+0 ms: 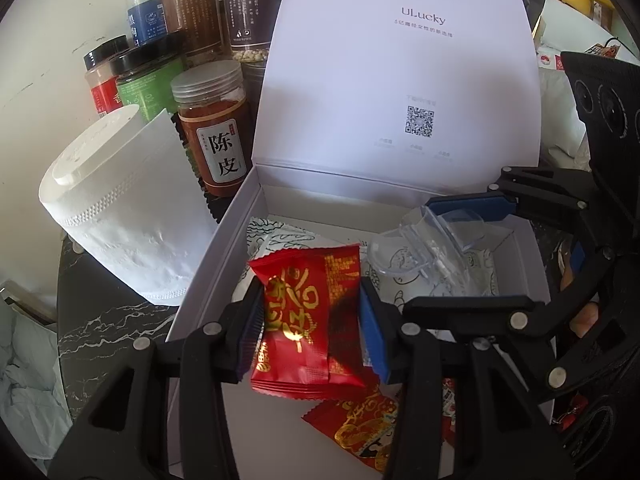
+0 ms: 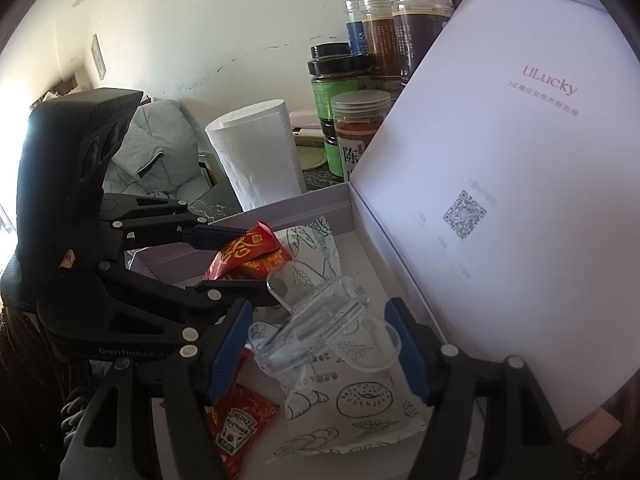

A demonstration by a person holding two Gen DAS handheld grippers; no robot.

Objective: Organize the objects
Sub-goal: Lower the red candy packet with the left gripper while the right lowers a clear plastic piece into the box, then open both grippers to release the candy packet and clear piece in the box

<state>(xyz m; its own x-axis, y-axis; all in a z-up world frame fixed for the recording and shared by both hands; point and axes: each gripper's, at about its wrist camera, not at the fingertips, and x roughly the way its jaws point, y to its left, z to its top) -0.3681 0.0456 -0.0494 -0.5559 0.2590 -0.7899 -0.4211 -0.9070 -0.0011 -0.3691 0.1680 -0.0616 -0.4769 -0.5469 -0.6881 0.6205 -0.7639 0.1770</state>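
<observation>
My left claw [image 1: 312,316] pinches a red packet [image 1: 308,320] by its two sides, pads pressed into the wrapper, and holds it over the open white box [image 1: 224,248]. My right claw [image 2: 320,344] grips a clear clip [image 2: 316,336] between its blue pads, also over the box; in the left view the same clip [image 1: 424,244] shows at the far right of the box interior, with the right claw [image 1: 472,216] on it.

Inside the box lie white packets [image 2: 360,400] printed with bread drawings, one right under the clip. A second red packet [image 1: 360,428] lies on the box floor below the one I hold, and a ketchup sachet [image 2: 236,432] lies near the box's near edge by my right claw's left finger. The box lid [image 1: 400,60] stands upright at the back, with a code printed on its inner face.

Left of the box on the dark marbled worktop [image 1: 104,332] stands a paper roll [image 1: 120,216], just beside the box wall. Behind it is a cluster of jars [image 1: 188,40], the nearest one [image 1: 216,128] holding orange-brown contents and touching or almost touching the lid's edge.
</observation>
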